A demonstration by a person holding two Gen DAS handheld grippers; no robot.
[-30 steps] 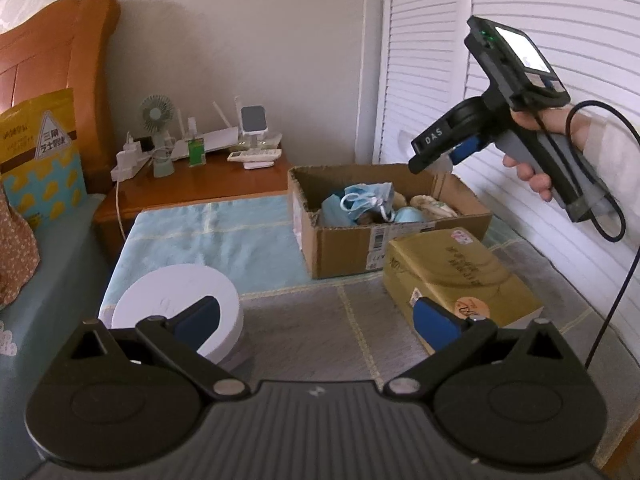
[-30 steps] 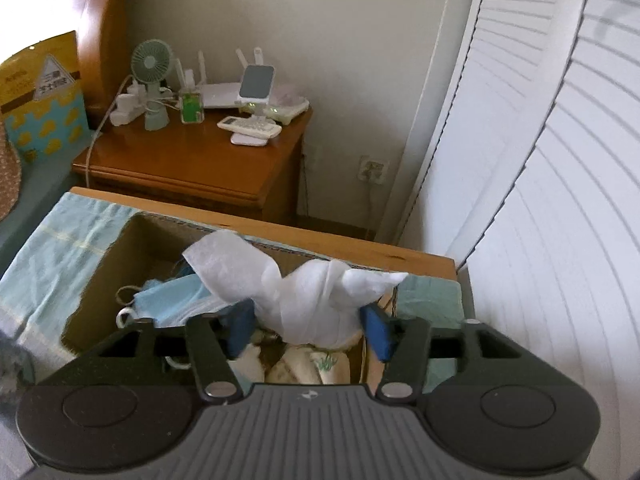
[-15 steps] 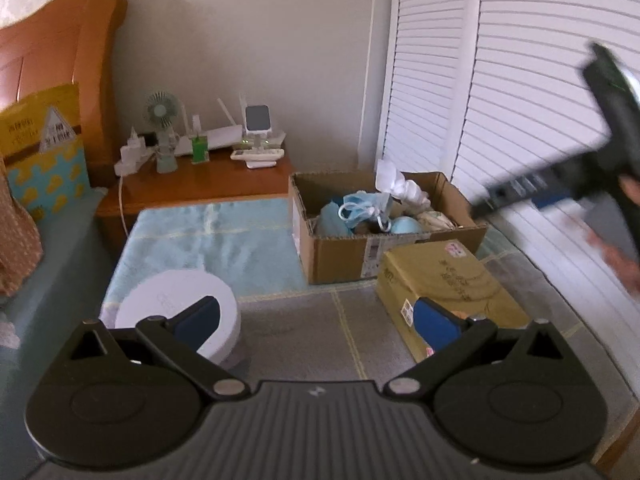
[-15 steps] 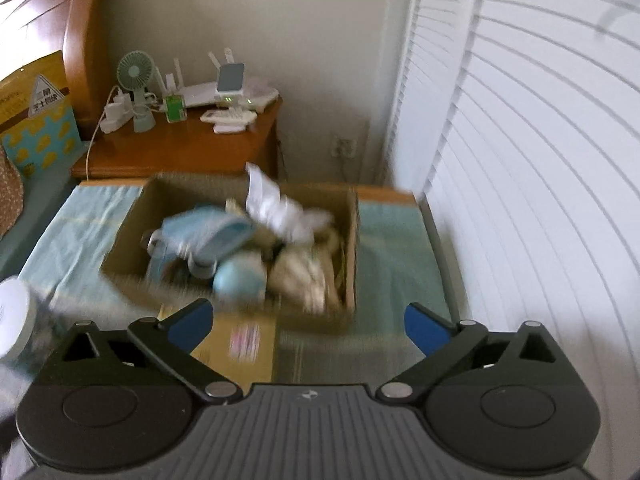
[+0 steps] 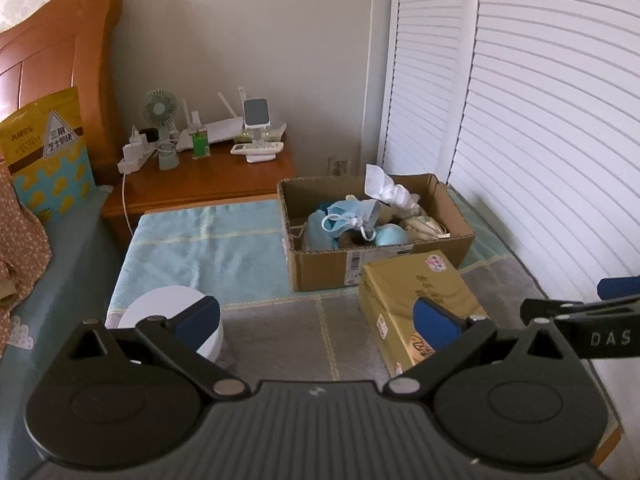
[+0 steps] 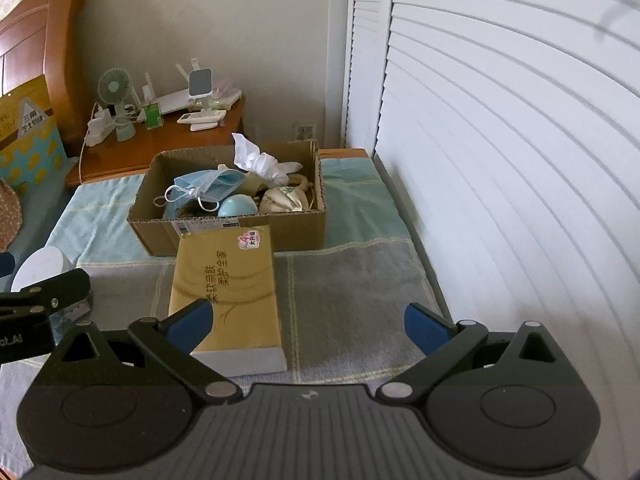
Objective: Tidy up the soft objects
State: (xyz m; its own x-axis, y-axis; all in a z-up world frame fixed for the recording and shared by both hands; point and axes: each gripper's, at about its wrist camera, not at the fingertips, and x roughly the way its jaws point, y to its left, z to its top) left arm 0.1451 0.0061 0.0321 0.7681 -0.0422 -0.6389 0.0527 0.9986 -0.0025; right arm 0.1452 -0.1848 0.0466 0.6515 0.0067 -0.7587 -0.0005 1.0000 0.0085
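Soft daylight brightens the white louvred doors (image 6: 500,160) to near glare while the wall corner stays dim, both views sharp, with fisheye bending of the slats and dark corners.

Both views downward (shared cardboard box (image 5: 378,236))

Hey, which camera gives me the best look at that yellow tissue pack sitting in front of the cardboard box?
The right wrist view: the yellow tissue pack lies near the centre, its whole top and printing visible. In the left wrist view the pack sits off to the right, foreshortened, its near end hidden behind the left hand-held gripper.
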